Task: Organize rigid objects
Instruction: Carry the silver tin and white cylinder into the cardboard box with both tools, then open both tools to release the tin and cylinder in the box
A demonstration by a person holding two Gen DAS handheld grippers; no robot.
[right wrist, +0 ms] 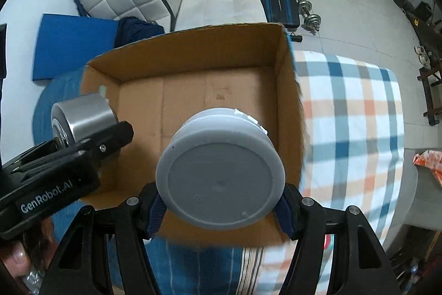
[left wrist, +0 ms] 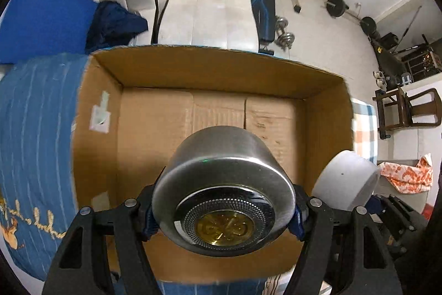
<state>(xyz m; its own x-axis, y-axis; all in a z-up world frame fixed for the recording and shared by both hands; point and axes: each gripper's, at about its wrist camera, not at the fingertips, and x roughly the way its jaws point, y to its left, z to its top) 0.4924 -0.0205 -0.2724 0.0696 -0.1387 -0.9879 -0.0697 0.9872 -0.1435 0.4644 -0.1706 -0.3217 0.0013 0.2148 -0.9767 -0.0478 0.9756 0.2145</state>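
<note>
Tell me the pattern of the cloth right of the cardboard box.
Plaid cloth: white, blue and orange; right wrist view.

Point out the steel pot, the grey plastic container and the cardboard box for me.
steel pot (left wrist: pixel 223 201): left wrist view, on its brushed side wall.
grey plastic container (right wrist: pixel 221 181): right wrist view, on its flat base.
cardboard box (left wrist: pixel 215 68): left wrist view, on its far inner wall.

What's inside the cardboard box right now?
The cardboard box shows only bare brown floor. The steel pot in the left gripper and the grey container in the right gripper hide its near part.
</note>
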